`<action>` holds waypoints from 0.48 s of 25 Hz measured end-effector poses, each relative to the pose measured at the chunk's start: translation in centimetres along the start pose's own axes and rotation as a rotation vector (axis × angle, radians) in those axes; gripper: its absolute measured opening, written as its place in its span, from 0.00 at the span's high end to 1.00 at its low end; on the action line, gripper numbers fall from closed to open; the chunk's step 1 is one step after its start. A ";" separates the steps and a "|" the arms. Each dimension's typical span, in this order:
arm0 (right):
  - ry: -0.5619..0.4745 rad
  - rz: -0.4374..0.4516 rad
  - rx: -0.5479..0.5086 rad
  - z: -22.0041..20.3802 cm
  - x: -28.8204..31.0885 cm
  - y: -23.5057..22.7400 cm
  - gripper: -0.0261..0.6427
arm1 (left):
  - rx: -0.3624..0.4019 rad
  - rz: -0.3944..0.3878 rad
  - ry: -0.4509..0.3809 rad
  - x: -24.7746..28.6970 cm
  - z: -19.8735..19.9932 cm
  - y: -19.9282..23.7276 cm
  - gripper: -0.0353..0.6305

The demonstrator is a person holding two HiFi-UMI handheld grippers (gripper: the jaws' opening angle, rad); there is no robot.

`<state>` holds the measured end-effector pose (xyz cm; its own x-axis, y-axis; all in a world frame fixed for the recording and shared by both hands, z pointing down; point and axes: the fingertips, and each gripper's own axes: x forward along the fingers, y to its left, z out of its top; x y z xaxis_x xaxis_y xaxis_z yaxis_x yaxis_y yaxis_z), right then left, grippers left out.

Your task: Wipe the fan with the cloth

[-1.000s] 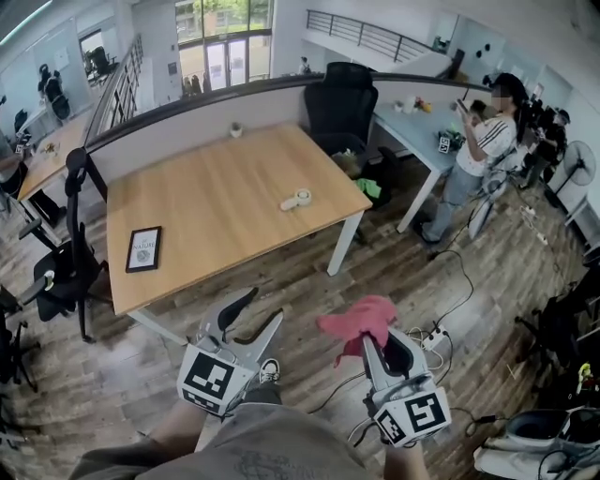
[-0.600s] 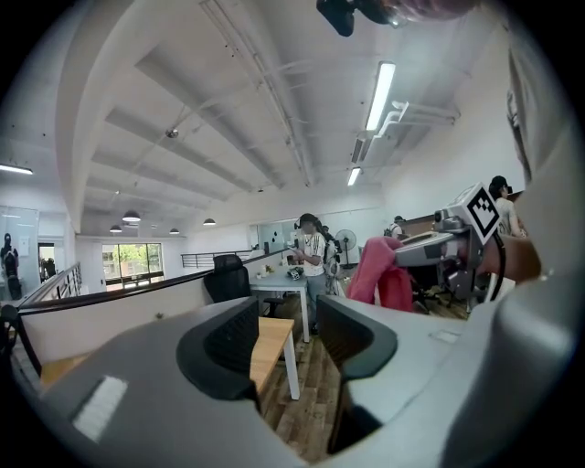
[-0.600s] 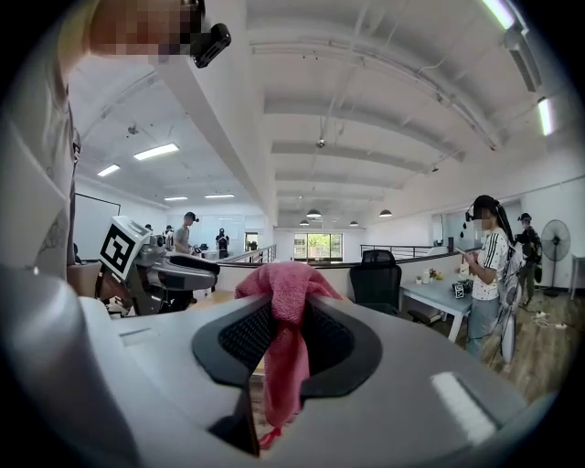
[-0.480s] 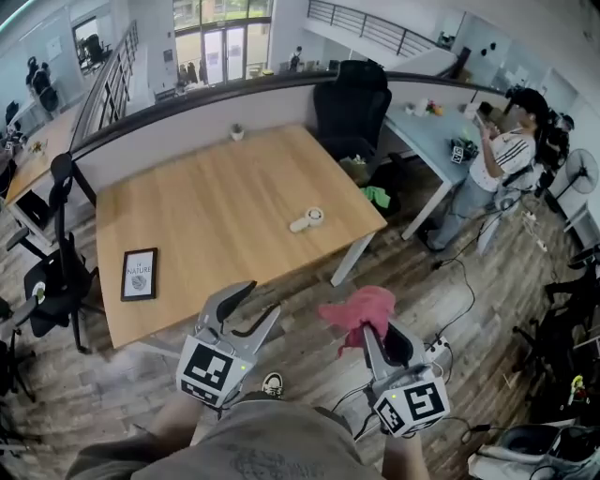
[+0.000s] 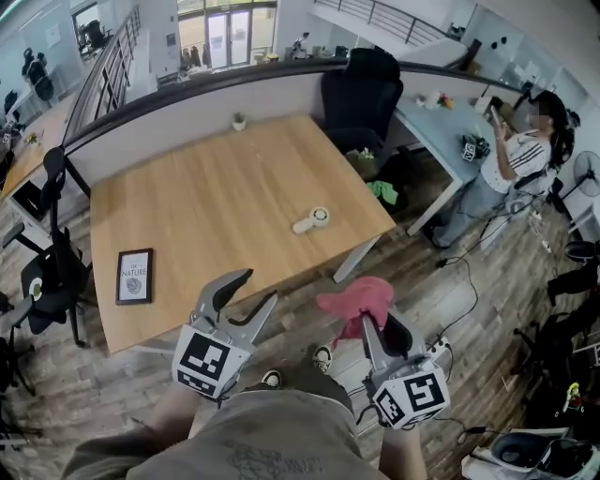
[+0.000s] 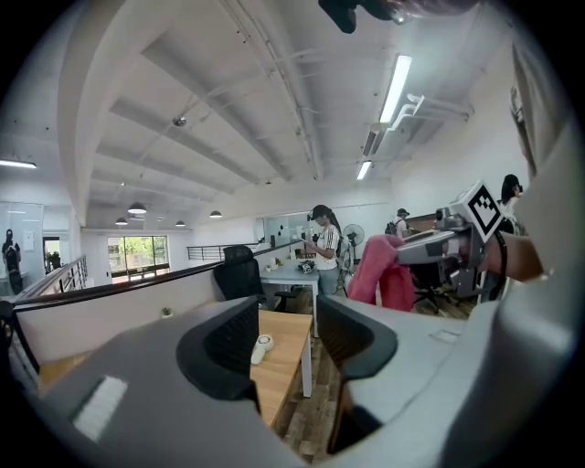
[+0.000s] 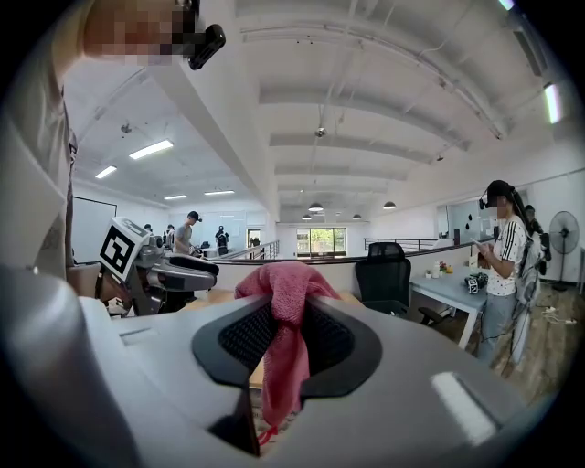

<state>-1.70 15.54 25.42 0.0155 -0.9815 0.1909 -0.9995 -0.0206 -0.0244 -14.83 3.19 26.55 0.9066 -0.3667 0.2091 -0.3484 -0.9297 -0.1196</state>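
An open-plan office: a wood-topped counter [image 5: 234, 197] backed by a low partition [image 5: 169, 122], a black swivel chair [image 5: 361, 89], a paler counter [image 5: 441, 117] beyond, ceiling strip lights [image 6: 395, 87], an upper-level railing [image 5: 394, 26], and a wood-plank floor [image 5: 487, 309].

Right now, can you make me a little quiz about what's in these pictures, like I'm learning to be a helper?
1. What do the jaws of the right gripper hold?
A. a pink cloth
B. a sponge
C. nothing
2. True or false: the white fan lies on the wooden table.
3. Fill the gap: the jaws of the left gripper stand ____ with nothing between them.

Key: 1 A; 2 true; 3 open.
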 end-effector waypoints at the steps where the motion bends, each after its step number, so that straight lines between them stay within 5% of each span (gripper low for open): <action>1: 0.002 0.004 -0.003 -0.1 0.6 -0.5 0.83 | 0.001 0.008 0.007 0.6 -0.2 0.5 0.65; 12: -0.007 0.140 -0.012 0.9 9.5 -9.5 0.83 | 0.020 0.137 0.063 10.3 0.5 4.7 0.65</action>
<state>7.98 6.21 26.61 -0.1242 -0.9759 0.1792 -0.9921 0.1192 -0.0386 -7.02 -4.92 27.61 0.8341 -0.4919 0.2496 -0.4622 -0.8702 -0.1706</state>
